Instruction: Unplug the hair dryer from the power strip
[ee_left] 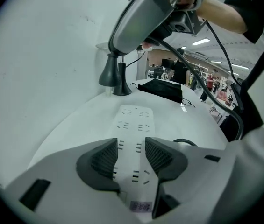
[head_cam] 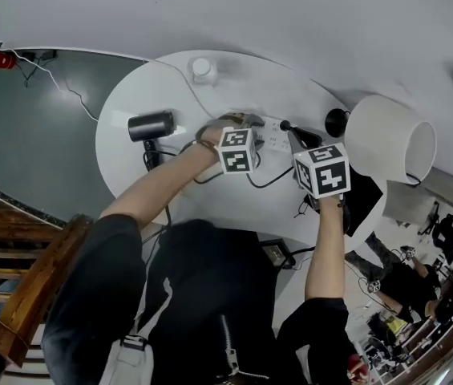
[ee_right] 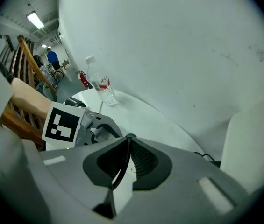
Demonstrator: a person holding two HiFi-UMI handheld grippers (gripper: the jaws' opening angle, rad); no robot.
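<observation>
The black hair dryer (head_cam: 152,125) lies on the left of the round white table (head_cam: 130,95). Its black cord (head_cam: 262,181) runs to the right across the tabletop. The white power strip (ee_left: 134,125) lies flat, and the sockets I can see in the left gripper view are empty. My left gripper (ee_left: 131,155) is open, its pads straddling the near end of the strip. My right gripper (ee_right: 128,157) is shut on the thin black cord (ee_right: 120,171), held up above the strip's far end (head_cam: 302,139). From the left gripper view it appears overhead (ee_left: 169,22) with the cord hanging down.
A lamp with a white shade (head_cam: 390,139) and a black base (ee_left: 115,78) stands at the table's right, just past the strip. A clear water bottle (ee_right: 101,85) stands at the far edge by the wall. A black cloth (ee_left: 162,88) lies beyond the strip. Wooden furniture (head_cam: 26,279) sits at my left.
</observation>
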